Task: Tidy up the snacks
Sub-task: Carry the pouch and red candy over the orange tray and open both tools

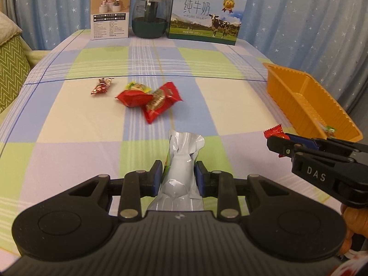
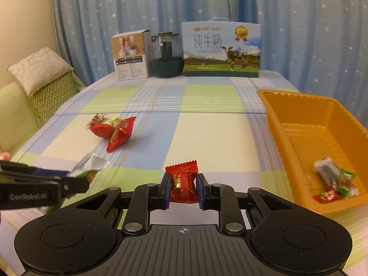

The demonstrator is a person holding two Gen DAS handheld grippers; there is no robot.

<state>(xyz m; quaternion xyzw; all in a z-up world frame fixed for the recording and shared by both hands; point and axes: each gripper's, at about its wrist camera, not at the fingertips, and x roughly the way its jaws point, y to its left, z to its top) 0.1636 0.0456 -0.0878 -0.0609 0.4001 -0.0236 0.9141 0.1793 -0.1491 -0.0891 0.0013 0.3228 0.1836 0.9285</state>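
Snacks lie on a table with a checked cloth (image 1: 69, 119) in the left wrist view. The left gripper (image 1: 179, 177) is closed tight on a silver snack bag (image 1: 181, 161), which sticks up between its two blue pads. Farther out on the cloth sit two red packets (image 1: 147, 101) that touch each other, with a small yellow-green candy (image 1: 138, 87) just behind them. A little cone-shaped candy (image 1: 102, 85) lies near them, to the left. On the right edge of the table is an orange tray (image 1: 306, 105), with a few wrappers in its near end. The right gripper (image 1: 274, 141) comes in from the right side, near the tray, and pinches a small red candy (image 1: 273, 132). At the back of the table stand a white box (image 1: 110, 13), a dark glass pot (image 1: 149, 18) and a milk carton box (image 1: 204, 16) with a cow on it.

Now the right wrist view. The right gripper (image 2: 183, 187) is squeezed shut on the small red candy (image 2: 182, 184), held up off the cloth. The orange tray (image 2: 273, 119) is close by on the right, and some wrapped snacks (image 2: 333, 181) lie in its near corner. The left gripper (image 2: 78, 179) pokes in from the left and holds the silver snack bag (image 2: 88, 163). The red packets (image 2: 115, 133) and the cone candy (image 2: 96, 119) lie together farther out on the left. Blue curtains with stars (image 2: 299, 34) hang behind the table.
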